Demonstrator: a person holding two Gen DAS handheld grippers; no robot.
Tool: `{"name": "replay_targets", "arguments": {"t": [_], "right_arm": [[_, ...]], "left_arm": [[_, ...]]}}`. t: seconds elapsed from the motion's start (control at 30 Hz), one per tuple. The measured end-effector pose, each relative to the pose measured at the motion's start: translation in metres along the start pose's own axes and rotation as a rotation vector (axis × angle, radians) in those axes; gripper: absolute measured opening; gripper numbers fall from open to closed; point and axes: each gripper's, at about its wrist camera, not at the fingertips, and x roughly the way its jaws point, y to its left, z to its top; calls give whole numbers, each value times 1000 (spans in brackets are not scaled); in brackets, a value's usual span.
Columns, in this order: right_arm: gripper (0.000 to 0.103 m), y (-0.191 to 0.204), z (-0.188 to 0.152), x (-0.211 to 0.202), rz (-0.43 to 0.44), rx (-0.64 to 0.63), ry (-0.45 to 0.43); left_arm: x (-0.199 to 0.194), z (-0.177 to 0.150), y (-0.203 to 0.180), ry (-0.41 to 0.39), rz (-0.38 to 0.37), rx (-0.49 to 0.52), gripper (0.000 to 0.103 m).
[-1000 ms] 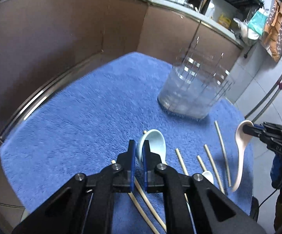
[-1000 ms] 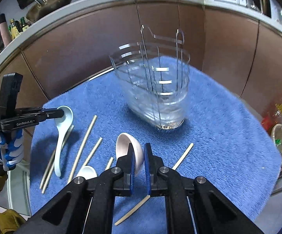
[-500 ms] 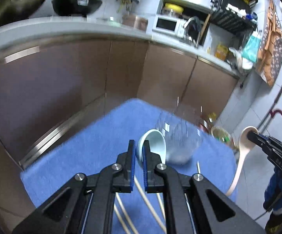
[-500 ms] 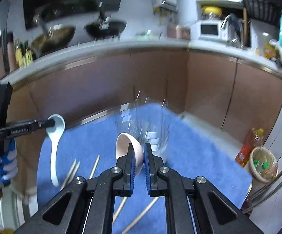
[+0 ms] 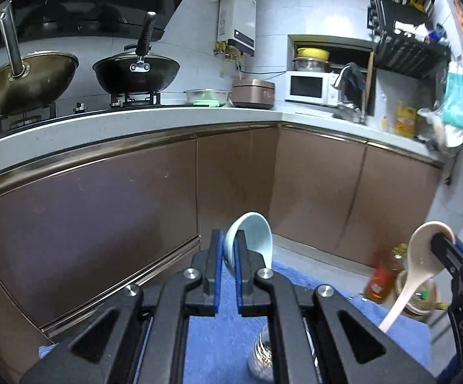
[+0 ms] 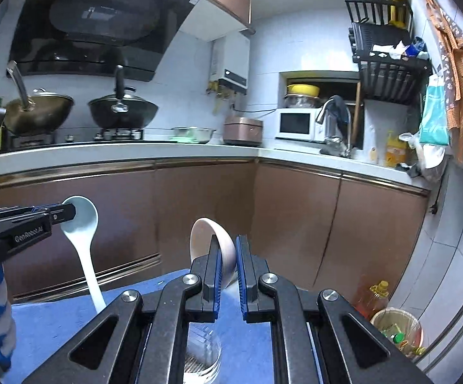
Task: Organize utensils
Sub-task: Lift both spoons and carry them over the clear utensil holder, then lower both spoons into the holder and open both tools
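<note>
Left tool (image 5: 228, 256) grips blue spoon (image 5: 250, 240), right tool (image 6: 228, 259) pink spoon (image 6: 212, 243), facing brown cabinets (image 5: 103, 224).

Dim bluish indoor light, fisheye-curved dark corners, slight motion blur lower right.

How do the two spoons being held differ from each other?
The light blue spoon sits in the left claw; the pinkish cream spoon sits in the right claw. Besides colour and side, little differs. Both are deep soup spoons, pinched at the bowl, with handles hanging down above the blue towel.
</note>
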Motion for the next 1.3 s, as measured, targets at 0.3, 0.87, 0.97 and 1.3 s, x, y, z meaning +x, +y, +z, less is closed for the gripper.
{"name": "replay_targets", "arguments": {"t": [0.3,0.87,0.97,1.3], "right_arm": [[9,12,-48,33,-45,-19,20],[24,17,-79,20,-30,-12,40],[33,15,-76,10,-28,-4,33],[54,4,-65,-36,-54,44,44]], "left_arm": [[41,-49,-29,-23,60,40,6],[42,-86,-39,-28,36,66,24],[38,-86,-42,-31,29,84,38],[5,-88,-45,-98,11,92,39]]}}
